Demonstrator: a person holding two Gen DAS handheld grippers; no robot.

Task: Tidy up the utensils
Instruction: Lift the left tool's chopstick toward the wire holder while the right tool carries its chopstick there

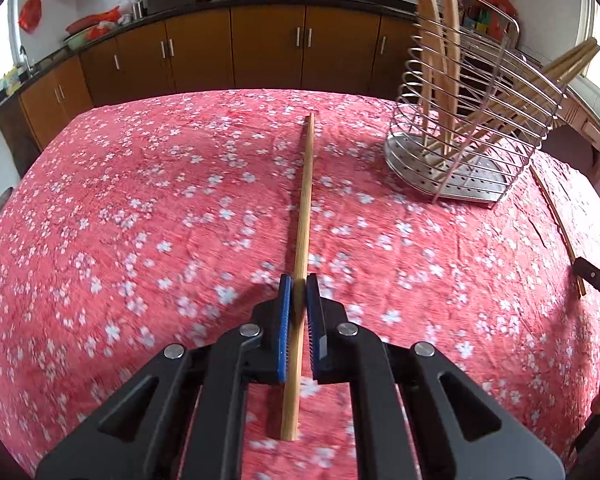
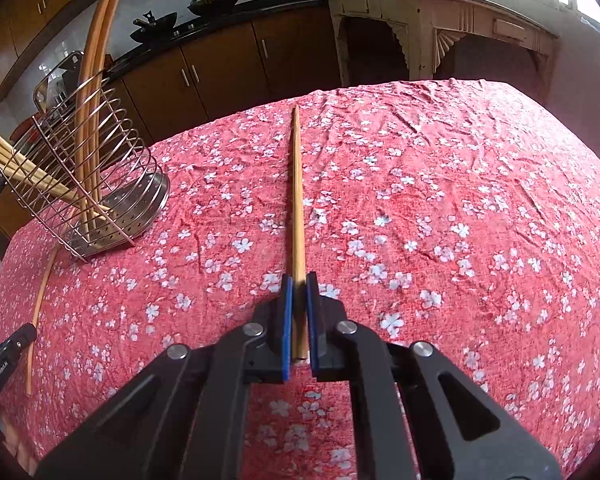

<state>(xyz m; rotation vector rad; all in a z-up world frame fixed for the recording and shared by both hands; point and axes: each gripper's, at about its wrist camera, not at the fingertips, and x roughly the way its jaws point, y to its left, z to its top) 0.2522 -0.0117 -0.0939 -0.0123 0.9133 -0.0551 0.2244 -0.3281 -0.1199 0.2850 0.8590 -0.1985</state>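
A long bamboo chopstick (image 1: 306,192) lies on the red flowered tablecloth (image 1: 140,200), pointing away from me. My left gripper (image 1: 299,280) is shut on it near its thick end, both blue pads against the wood. In the right wrist view my right gripper (image 2: 299,278) is shut on a second chopstick (image 2: 297,200) close to its butt end. The steel wire utensil holder (image 1: 472,120) stands at the table's far right. It holds several chopsticks and two long wooden handles. From the right wrist it shows at the left (image 2: 88,184).
Beside the holder lies the other chopstick (image 1: 556,224), with a black piece of the other gripper (image 1: 596,280) at its end; likewise the chopstick (image 2: 40,304) at the left edge. Brown cabinets (image 1: 268,48) and woks line the back counter. A pale sideboard (image 2: 440,20) stands behind.
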